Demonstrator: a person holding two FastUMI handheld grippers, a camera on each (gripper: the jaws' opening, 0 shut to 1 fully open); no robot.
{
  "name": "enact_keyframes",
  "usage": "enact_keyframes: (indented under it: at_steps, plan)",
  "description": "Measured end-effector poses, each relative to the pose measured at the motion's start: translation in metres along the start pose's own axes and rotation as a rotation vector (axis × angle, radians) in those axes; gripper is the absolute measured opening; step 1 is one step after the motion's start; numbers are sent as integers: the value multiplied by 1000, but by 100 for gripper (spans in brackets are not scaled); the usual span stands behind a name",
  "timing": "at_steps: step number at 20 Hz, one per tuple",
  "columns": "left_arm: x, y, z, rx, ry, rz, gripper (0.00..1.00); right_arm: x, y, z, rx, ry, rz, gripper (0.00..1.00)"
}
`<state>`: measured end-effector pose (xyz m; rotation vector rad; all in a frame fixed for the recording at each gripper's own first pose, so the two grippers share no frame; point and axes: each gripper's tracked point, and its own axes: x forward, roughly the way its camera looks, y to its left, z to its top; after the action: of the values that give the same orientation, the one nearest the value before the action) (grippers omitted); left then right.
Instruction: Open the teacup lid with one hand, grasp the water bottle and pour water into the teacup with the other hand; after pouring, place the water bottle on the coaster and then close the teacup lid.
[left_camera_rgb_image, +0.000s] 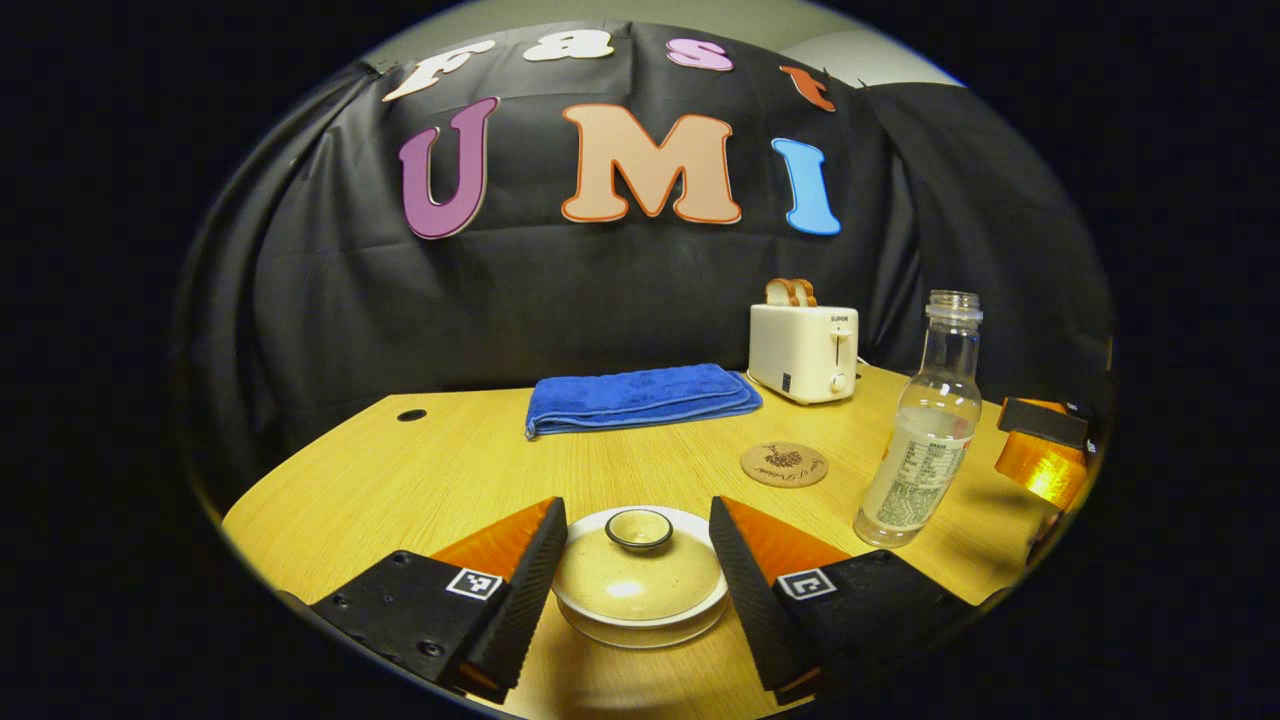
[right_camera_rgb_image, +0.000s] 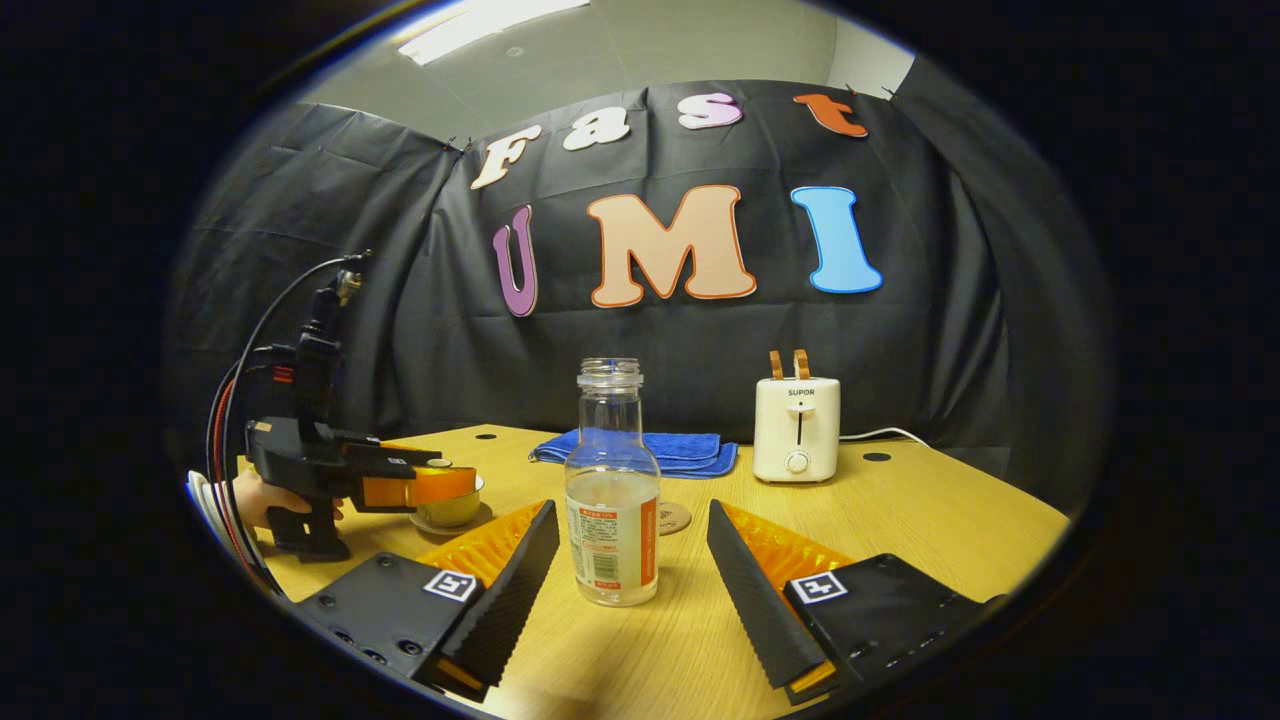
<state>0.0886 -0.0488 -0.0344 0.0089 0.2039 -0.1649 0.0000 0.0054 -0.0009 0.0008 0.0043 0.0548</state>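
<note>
The one water bottle (right_camera_rgb_image: 611, 485) is standing upright and uncapped, mouth pointing up, in the gap of the right gripper (right_camera_rgb_image: 630, 560), whose fingers are spreading wide on both sides without touching it. The left gripper (left_camera_rgb_image: 638, 560) is likewise gaping around the single lidded teacup (left_camera_rgb_image: 640, 575), near the front edge of the table (left_camera_rgb_image: 380, 480), the lid knob (left_camera_rgb_image: 638, 528) facing up and no finger touching. One coaster (left_camera_rgb_image: 784, 464) is lying between bottle and blue towel (left_camera_rgb_image: 640, 397), with one toaster (left_camera_rgb_image: 803, 352) behind and bare wood at the left.
</note>
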Motion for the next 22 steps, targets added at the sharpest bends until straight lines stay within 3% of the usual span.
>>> enact_keyframes:
  at_steps: [3, 5, 6, 8, 12, 22]
  plan:
    - [-2, 3, 2, -4, -12, 10, 72, 0, 1, 0, 0, -1, 6, 93]
    - [-2, 3, 5, -7, -35, 13, 60, 1, 0, -1, 0, -1, 8, 97]
    - [-4, 3, 7, -8, -42, 12, 48, 1, 1, -1, 0, -3, 8, 97]
    - [-2, 0, 6, 5, -42, 8, 34, 1, 1, -1, -1, -3, 8, 96]
    - [-3, 1, 7, 20, -47, 17, 28, 1, 1, -2, -1, -5, 8, 96]
    - [-11, 17, 17, -28, -120, 88, 24, 2, 2, -3, 0, -5, 7, 96]
